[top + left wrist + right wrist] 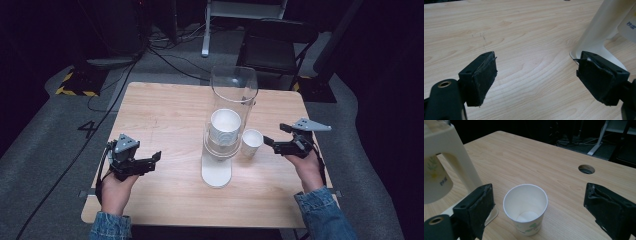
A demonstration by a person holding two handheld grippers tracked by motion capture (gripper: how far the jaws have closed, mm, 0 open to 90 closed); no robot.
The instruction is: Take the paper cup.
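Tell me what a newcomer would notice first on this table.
The tall clear cup dispenser on its white stand, mid-table, with a stack of paper cups inside. Just right of it a single paper cup stands upright and empty, in front of the open right gripper. The left gripper waits open at the table's left.

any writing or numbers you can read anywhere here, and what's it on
"4": a dark numeral on the grey floor left of the table.
Small blue print on the cup hanging in the dispenser: too blurred to read.
Small print under a flower pattern on that cup: too blurred to read.
Green leaf pattern on the paper cup standing on the table: no words legible.
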